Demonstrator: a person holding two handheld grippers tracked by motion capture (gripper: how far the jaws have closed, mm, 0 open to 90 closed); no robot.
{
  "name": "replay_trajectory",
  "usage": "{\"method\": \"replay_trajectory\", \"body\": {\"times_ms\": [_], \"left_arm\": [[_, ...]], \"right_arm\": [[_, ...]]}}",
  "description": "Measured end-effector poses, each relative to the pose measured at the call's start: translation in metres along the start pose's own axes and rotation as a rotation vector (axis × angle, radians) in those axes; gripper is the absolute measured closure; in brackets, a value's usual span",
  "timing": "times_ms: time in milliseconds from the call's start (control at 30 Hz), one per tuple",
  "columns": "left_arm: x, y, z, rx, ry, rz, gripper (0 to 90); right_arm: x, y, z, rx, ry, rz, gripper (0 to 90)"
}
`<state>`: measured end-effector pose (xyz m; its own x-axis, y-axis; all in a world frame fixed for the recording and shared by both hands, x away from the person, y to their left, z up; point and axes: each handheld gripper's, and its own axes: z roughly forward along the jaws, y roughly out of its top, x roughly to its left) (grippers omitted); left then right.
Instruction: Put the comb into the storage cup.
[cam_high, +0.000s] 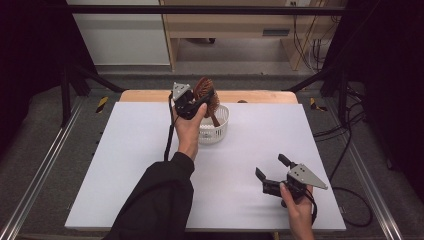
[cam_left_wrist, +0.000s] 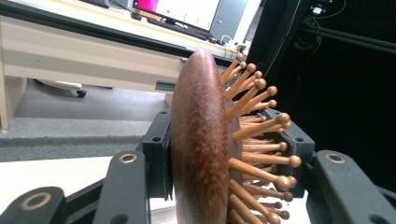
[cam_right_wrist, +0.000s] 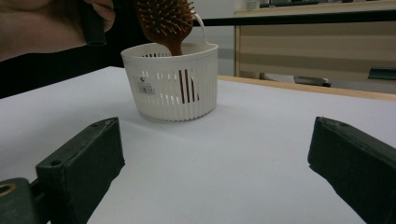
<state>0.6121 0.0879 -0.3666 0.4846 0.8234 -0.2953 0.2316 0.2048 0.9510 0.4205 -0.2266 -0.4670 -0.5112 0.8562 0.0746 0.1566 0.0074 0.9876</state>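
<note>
1. The left gripper (cam_high: 198, 98) has its jaws clamped on the head of a wooden hairbrush (cam_left_wrist: 205, 144), back against one jaw, bristle pins against the other.
2. The brush handle dips into a white basket (cam_right_wrist: 173, 86), possibly touching inside.
3. The right gripper (cam_high: 272, 167) rests low, jaws wide apart, nothing between them, basket well ahead.

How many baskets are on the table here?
1: a white slotted basket at the table's far middle, with the wooden hairbrush held by the left gripper standing in it.

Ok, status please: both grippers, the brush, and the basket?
Left gripper shut on brush, handle down in basket. Right gripper open, empty, low over table. Nothing in the way.
</note>
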Motion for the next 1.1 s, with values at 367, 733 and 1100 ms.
{"method": "replay_trajectory", "body": {"times_ms": [367,733,1100], "left_arm": [[-0.0013,-0.0031,0.0024,0.009,-0.005,0.003,49.4],[-0.0013,-0.0054,0.0026,0.014,-0.013,-0.001,49.3],[0.0055,-0.0060,-0.0006,0.027,-0.012,-0.026,48.7]], "right_arm": [[-0.0007,0.0002,-0.0006,-0.001,-0.001,-0.001,3.8],[-0.0009,0.0002,-0.0006,-0.004,-0.001,0.001,3.8],[-0.0003,-0.0001,-0.0002,0.000,0.000,0.003,3.7]]}}
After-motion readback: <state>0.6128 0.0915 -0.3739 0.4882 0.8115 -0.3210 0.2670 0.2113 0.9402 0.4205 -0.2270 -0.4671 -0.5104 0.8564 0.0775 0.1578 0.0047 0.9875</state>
